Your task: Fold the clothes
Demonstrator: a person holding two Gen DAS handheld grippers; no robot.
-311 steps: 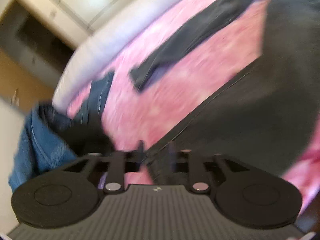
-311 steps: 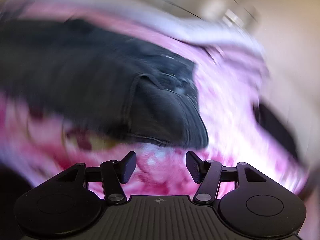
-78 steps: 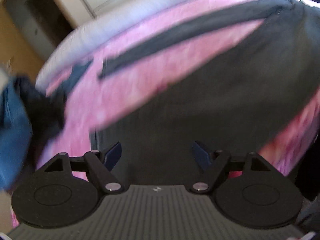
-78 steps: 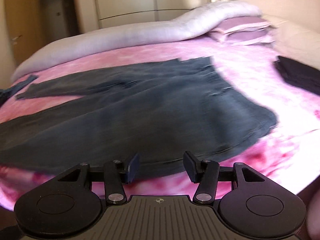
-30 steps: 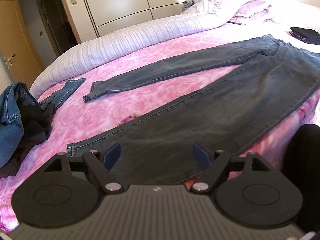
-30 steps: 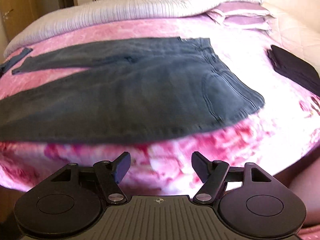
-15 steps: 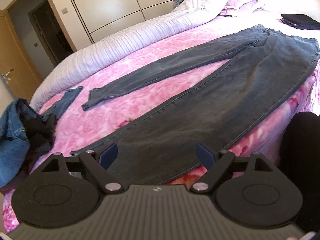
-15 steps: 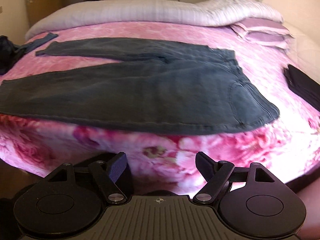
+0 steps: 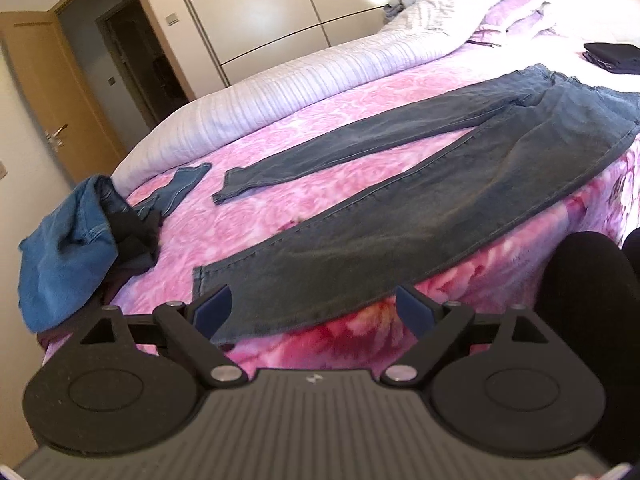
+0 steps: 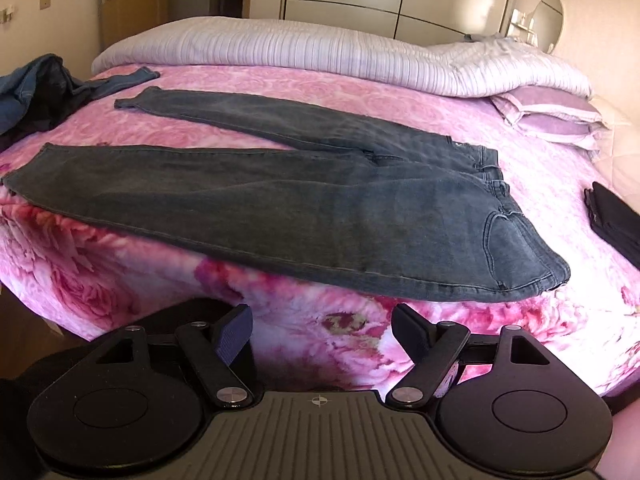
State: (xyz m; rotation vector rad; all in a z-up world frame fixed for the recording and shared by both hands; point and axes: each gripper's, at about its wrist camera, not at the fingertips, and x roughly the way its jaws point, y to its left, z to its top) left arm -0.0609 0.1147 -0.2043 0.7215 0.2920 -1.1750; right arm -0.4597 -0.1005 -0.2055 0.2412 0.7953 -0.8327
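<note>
Denim in a heap (image 9: 66,248), blue with something dark tucked into it, sits at the far left corner of the bed (image 9: 256,224), and a strip of blue fabric (image 9: 180,188) trails from it across the pink floral cover. Next along lie the grey jeans (image 9: 420,208), spread flat with the two legs splayed in a narrow V: the hems point toward the left end of the bed, the waistband toward the right end, and the near leg runs along the front edge of the bed so that its lower side droops a little over the drop. From the right wrist view the same grey jeans (image 10: 320,208) show a back pocket near the waistband, at the front right corner of the garment. Behind them a pale ribbed duvet (image 10: 320,50) is rolled along the back edge of the bed, with lilac pillows (image 10: 552,114) at its right end. A folded dark garment (image 10: 616,220) rests at the right edge, well apart from the jeans. Left gripper (image 9: 314,306) hovers just off the front edge near the hem of the near leg, jaws spread wide and holding nothing; right gripper (image 10: 322,330) hangs in front of the front edge below the seat of the jeans, likewise released and empty.
</note>
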